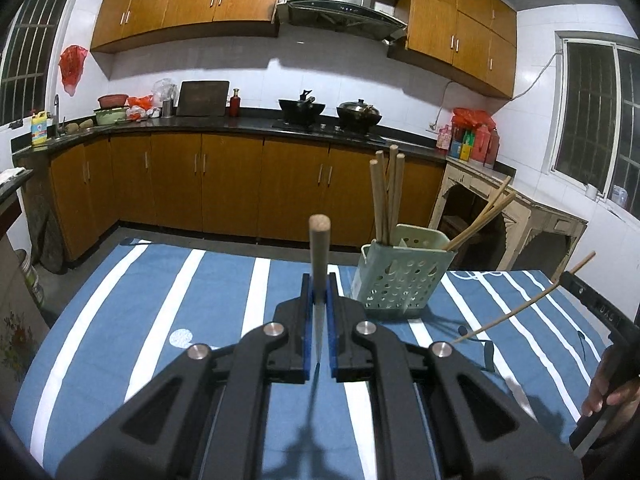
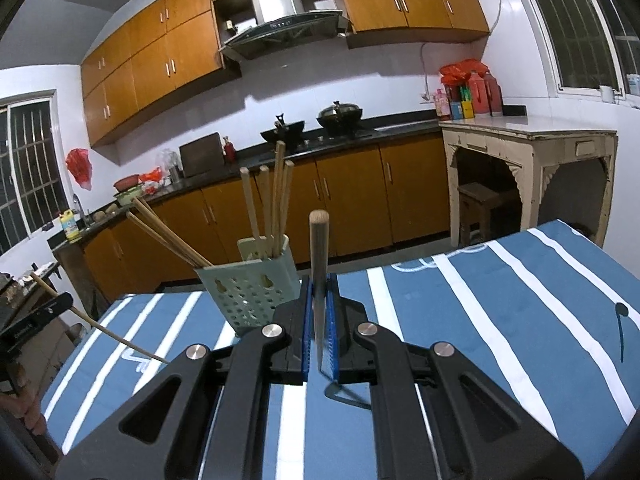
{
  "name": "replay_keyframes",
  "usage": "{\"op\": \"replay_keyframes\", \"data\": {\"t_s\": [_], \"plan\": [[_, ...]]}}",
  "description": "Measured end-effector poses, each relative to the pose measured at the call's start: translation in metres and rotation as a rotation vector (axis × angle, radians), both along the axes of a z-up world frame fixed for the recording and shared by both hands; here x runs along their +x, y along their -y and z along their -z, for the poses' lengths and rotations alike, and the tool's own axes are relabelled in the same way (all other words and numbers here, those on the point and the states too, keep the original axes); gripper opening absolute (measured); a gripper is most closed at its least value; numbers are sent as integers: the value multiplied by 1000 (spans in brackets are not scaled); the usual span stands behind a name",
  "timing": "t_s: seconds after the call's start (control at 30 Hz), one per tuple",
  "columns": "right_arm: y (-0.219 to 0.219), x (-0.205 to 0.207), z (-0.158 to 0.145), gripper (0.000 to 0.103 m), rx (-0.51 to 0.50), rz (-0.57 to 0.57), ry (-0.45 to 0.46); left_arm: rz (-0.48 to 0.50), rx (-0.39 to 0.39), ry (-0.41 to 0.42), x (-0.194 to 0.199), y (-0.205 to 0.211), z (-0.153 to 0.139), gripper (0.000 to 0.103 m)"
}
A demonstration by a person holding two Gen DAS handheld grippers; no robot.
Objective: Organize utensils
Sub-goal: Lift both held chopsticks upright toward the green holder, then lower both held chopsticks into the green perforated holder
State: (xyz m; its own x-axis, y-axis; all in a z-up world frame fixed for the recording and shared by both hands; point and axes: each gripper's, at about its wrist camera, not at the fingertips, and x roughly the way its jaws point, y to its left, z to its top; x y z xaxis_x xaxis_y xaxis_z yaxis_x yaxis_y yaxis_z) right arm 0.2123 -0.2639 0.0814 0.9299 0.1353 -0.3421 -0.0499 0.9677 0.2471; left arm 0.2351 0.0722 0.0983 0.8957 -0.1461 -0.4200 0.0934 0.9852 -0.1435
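My left gripper [image 1: 319, 280] is shut on a wooden chopstick [image 1: 319, 248] that stands upright between its blue pads, above the striped table. My right gripper [image 2: 319, 280] is likewise shut on an upright chopstick [image 2: 319, 248]. A pale green perforated utensil holder [image 1: 394, 276] stands on the table just right of my left gripper; in the right wrist view the utensil holder [image 2: 252, 284] is just left of my right gripper. It holds several chopsticks [image 1: 386, 196], some upright, some leaning. The right gripper's chopstick shows slanted at the right of the left wrist view [image 1: 524, 304].
The table has a blue cloth with white stripes [image 1: 192, 300]. Beyond it are kitchen cabinets [image 1: 224, 188], a counter with woks [image 1: 358, 114] and a cream side table [image 2: 528, 148] with a stool under it. The person's hand [image 1: 608, 390] is at the right.
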Motion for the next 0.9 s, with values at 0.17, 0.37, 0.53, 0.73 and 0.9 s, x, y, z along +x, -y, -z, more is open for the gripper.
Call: {"op": "replay_keyframes", "data": {"t_s": [0.17,0.37,0.53,0.73,0.9], "plan": [[-5,1,-24,8,35,-43,43,27,-6,53,2,10,-22,7],[-15,4,-67,8,65,-98,143,87,-39,132,4,26,-59,7],[-21,9,-103,8,86,-118,245,111,-60,216,5,40,-91,7],[-27,27,-116,8,49,-71,333,99,-101,269,22,53,-110,7],[-38,51,-102,8,8,-31,329,64,-128,295,47,62,-105,7]]}}
